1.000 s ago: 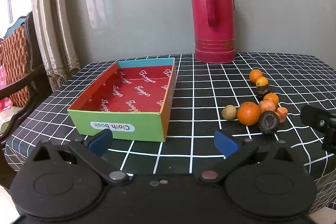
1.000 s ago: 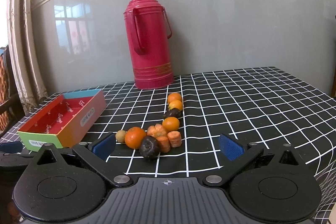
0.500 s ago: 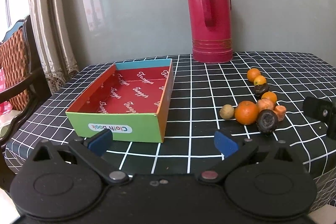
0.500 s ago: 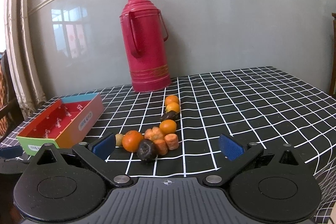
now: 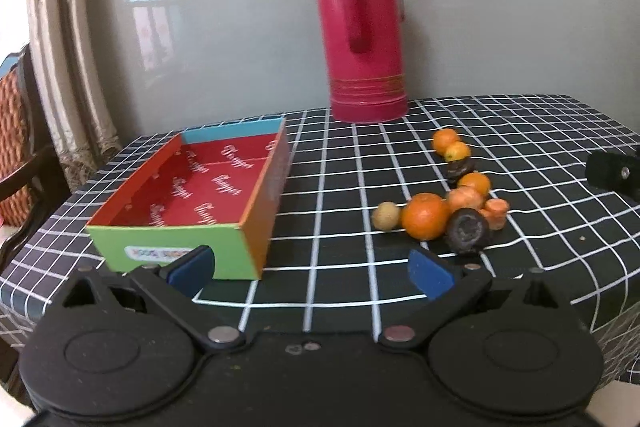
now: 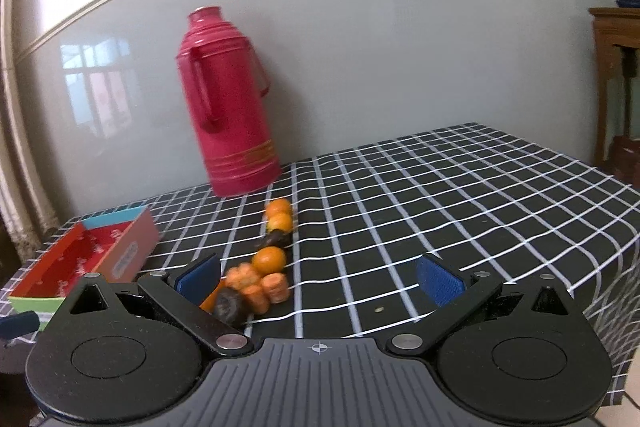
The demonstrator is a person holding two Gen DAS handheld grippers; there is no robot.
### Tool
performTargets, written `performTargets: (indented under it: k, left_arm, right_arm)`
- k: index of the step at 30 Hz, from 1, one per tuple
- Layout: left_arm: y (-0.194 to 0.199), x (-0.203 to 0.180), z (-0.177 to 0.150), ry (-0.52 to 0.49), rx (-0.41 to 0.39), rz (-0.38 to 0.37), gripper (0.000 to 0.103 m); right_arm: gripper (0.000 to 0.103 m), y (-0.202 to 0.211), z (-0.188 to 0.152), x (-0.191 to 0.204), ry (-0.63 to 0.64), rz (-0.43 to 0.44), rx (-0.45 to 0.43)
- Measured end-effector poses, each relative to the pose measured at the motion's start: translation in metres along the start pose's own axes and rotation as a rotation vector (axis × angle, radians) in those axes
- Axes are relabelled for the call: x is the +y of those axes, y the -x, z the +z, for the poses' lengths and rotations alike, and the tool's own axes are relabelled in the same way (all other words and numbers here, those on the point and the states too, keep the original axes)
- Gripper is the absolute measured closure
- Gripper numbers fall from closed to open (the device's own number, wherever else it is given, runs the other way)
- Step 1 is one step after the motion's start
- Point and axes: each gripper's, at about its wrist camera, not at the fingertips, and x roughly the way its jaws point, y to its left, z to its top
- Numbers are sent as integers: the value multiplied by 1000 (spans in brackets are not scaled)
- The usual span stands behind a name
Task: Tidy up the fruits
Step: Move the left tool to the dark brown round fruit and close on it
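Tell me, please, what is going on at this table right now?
A person holds a gripper in each hand, set to sort fruit. Both the left gripper and the right gripper are open and hold nothing. The fruits lie loose in a line on the checked tablecloth, to the right of the cardboard box, which has no fruit in it. A red thermos stands behind.

My left camera low at the table's (image 5: 540,115) near edge, facing the box (image 5: 192,187) closely, my right camera alongside, angled leftward, both sharing fruit row (image 6: 276,223), red flask (image 5: 360,23), wall
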Motion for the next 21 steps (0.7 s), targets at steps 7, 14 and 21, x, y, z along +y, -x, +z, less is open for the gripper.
performTargets:
  k: [7, 14, 21]
  left_arm:
    - [-4, -31, -2, -63, -25, -59, 6]
    - [-13, -57, -2, -98, -62, -66, 16]
    - [-28, -73, -2, -91, -46, -47, 23]
  right_arm:
    - [0, 5, 5, -22, -44, -79, -28]
    - [0, 13, 11, -47, -134, -86, -53]
    - [0, 17, 12, -54, -119, -104, -63]
